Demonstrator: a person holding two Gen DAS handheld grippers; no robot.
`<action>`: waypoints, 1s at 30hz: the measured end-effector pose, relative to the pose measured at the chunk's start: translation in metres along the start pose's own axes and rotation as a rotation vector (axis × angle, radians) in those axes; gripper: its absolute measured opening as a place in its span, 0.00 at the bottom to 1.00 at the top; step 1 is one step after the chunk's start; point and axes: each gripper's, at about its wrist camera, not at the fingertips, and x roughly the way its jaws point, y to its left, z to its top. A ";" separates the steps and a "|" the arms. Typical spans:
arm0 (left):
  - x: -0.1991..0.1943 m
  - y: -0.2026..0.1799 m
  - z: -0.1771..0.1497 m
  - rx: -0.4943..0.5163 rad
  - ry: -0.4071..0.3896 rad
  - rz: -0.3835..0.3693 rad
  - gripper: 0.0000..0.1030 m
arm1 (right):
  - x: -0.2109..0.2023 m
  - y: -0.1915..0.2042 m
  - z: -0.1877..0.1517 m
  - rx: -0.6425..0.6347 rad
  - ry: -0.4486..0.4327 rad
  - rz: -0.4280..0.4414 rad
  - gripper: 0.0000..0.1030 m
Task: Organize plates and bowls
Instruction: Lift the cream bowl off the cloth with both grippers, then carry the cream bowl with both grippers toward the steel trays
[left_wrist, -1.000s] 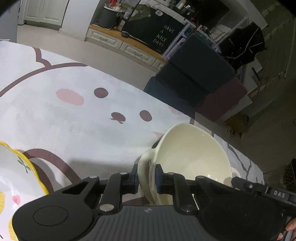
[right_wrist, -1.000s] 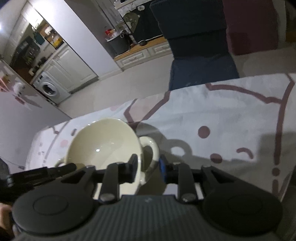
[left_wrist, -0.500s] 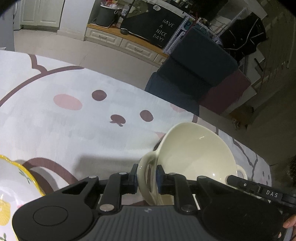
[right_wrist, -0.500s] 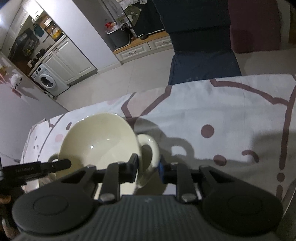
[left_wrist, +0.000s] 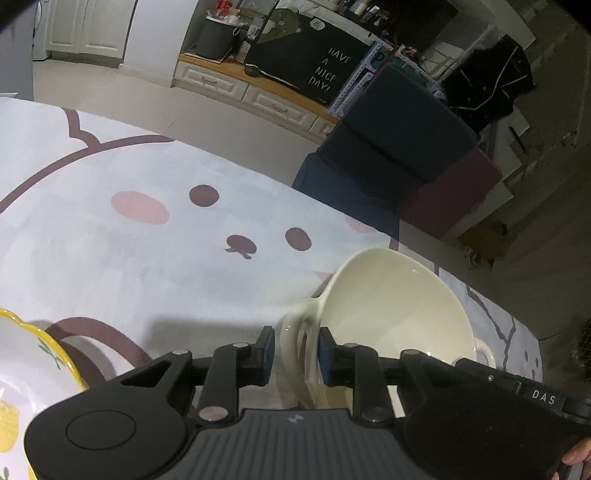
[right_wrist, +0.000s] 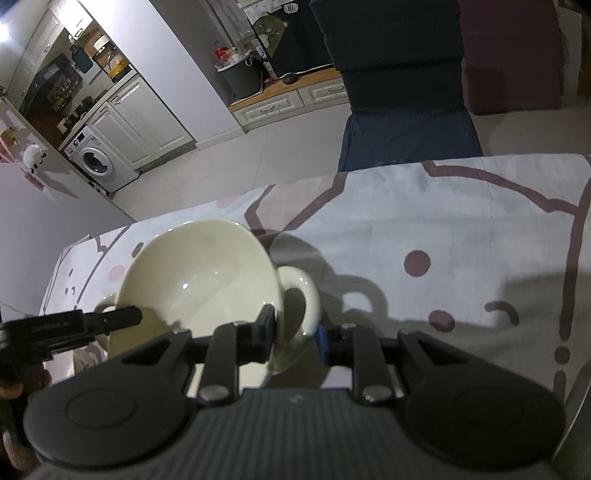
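Observation:
A cream bowl (left_wrist: 399, 314) with a loop handle on each side sits over the bear-print tablecloth (left_wrist: 147, 258), tilted between both grippers. My left gripper (left_wrist: 296, 350) straddles one handle (left_wrist: 295, 343). Its jaws are opening, and a thin gap shows at the left pad. In the right wrist view the bowl (right_wrist: 199, 280) shows again. There my right gripper (right_wrist: 295, 332) is shut on the opposite handle (right_wrist: 299, 295), both pads against the loop. I cannot tell whether the bowl's base touches the cloth. A white plate with a yellow rim (left_wrist: 22, 369) lies at the lower left.
The table's far edge (left_wrist: 332, 206) runs close behind the bowl. A dark blue chair (left_wrist: 388, 147) and a maroon seat (left_wrist: 454, 195) stand beyond it. In the right wrist view the tablecloth (right_wrist: 461, 240) stretches bare to the right of the bowl.
The left jaws have spread a little around the bowl's handle. The right jaws have closed in onto the other handle. The bowl has barely shifted.

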 end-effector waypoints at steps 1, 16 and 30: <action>0.000 0.000 0.001 -0.007 0.008 0.002 0.29 | 0.000 -0.001 0.000 0.000 0.000 0.001 0.26; -0.005 -0.009 -0.006 0.057 -0.029 0.014 0.20 | -0.002 0.003 -0.006 -0.031 -0.025 0.000 0.26; -0.025 -0.003 -0.028 0.011 -0.013 0.026 0.20 | -0.016 0.023 -0.016 -0.087 -0.036 -0.048 0.26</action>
